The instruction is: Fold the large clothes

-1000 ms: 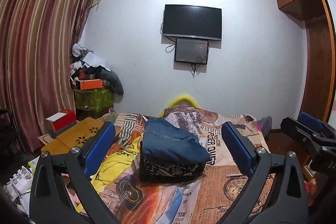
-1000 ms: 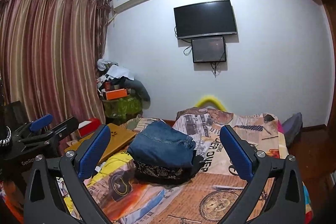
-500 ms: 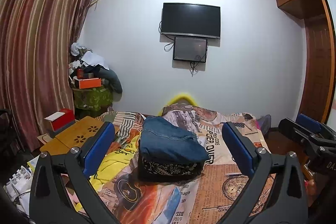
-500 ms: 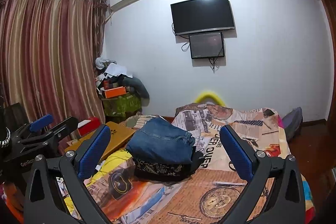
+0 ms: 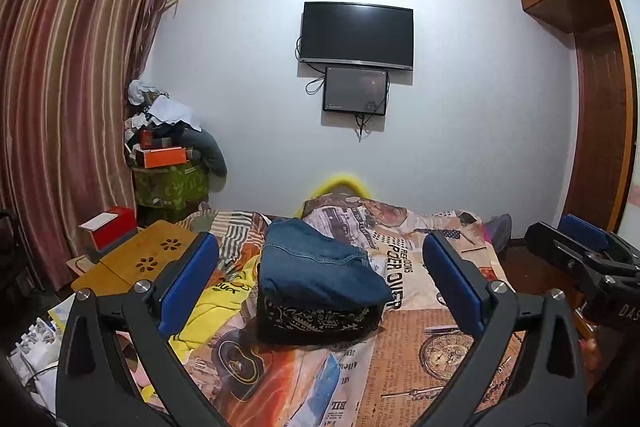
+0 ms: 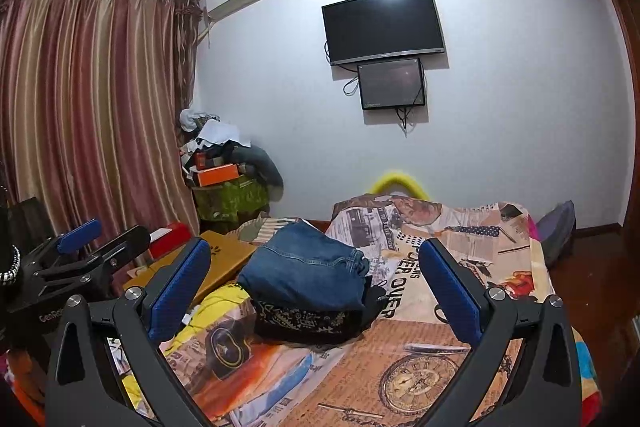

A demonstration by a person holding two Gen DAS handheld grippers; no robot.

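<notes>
On the bed (image 5: pixel 440 355), folded jeans (image 5: pixel 320 267) lie beyond both spread, empty tools (image 5: pixel 320 279) (image 6: pixel 316 279).

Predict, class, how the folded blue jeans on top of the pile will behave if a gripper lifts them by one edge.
The folded blue jeans show soft creases and a sagging edge over the black patterned garment, so they would probably droop and unfold. The thick denim layers look fairly heavy. Resting loosely on top, they may slide rather than lift cleanly.
</notes>
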